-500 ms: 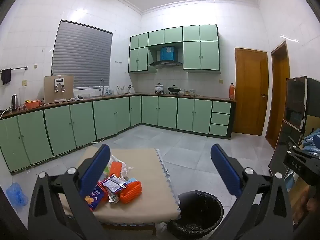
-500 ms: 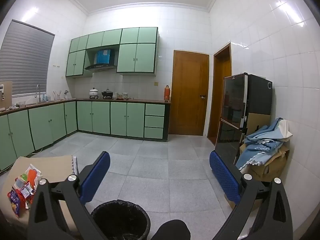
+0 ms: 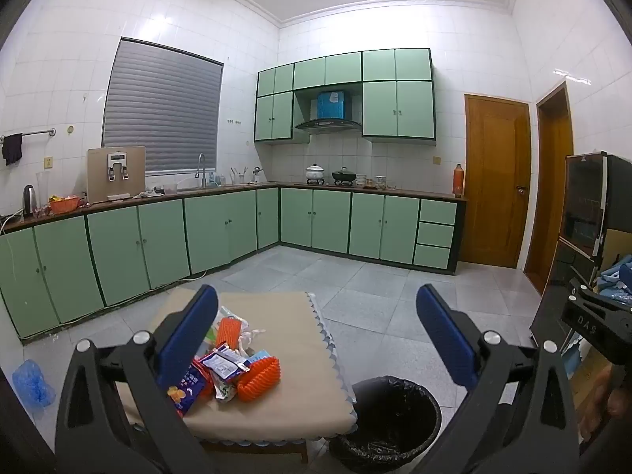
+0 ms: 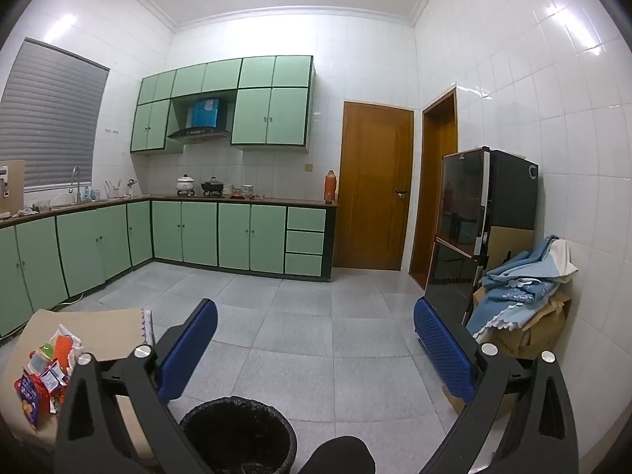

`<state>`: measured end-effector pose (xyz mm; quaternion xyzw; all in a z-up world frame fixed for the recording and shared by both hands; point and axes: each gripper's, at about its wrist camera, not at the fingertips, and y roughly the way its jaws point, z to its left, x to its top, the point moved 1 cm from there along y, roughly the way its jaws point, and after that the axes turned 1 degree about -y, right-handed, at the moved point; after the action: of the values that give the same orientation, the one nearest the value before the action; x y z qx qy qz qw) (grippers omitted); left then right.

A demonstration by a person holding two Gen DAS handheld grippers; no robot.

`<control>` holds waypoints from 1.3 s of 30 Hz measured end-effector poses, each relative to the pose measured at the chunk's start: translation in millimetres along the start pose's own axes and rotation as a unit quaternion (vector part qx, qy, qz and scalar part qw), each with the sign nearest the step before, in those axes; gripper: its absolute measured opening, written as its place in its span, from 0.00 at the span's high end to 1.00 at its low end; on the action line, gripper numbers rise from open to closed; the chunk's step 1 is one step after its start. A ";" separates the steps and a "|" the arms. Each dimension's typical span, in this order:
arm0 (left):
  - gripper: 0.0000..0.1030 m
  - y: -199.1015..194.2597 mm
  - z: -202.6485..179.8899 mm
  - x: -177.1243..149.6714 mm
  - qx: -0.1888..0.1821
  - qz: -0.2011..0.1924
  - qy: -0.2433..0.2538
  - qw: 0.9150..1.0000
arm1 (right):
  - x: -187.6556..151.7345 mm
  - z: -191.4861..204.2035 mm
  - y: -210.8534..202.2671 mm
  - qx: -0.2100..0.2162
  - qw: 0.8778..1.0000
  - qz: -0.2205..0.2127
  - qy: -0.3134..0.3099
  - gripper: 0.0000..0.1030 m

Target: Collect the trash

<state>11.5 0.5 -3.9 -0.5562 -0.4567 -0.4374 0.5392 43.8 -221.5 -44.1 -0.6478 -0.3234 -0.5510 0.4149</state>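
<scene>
A pile of trash (image 3: 227, 367), with snack wrappers and two orange foam nets, lies on a low table with a beige cloth (image 3: 284, 339). A black-lined trash bin (image 3: 389, 420) stands on the floor right of the table. My left gripper (image 3: 316, 335) is open and empty, held above the table's front edge with the pile by its left finger. My right gripper (image 4: 316, 339) is open and empty above the bin (image 4: 237, 432). The pile (image 4: 45, 371) sits far left in the right wrist view.
Green cabinets (image 3: 166, 245) line the left and back walls. A black fridge (image 4: 480, 217) and a cardboard box with blue cloth (image 4: 521, 296) stand on the right. Two wooden doors (image 4: 373, 185) are at the back. A blue bag (image 3: 31, 381) lies on the floor.
Both views have shifted very slightly; the grippers stay open and nothing on the table has moved.
</scene>
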 end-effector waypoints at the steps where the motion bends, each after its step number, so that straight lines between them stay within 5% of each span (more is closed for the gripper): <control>1: 0.05 -0.4 0.0 -0.1 0.000 0.000 0.000 1.000 | 0.2 -0.4 0.3 0.000 1.000 0.000 0.000 0.06; 39: 0.05 -0.9 3.3 1.4 -0.001 0.005 -0.002 1.000 | 4.9 -0.7 -2.9 0.003 1.000 -0.002 -0.006 0.06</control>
<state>10.8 3.9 -2.5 -0.5599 -0.4550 -0.4341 0.5395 41.8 -221.0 -38.7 -0.6493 -0.3290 -0.5466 0.4140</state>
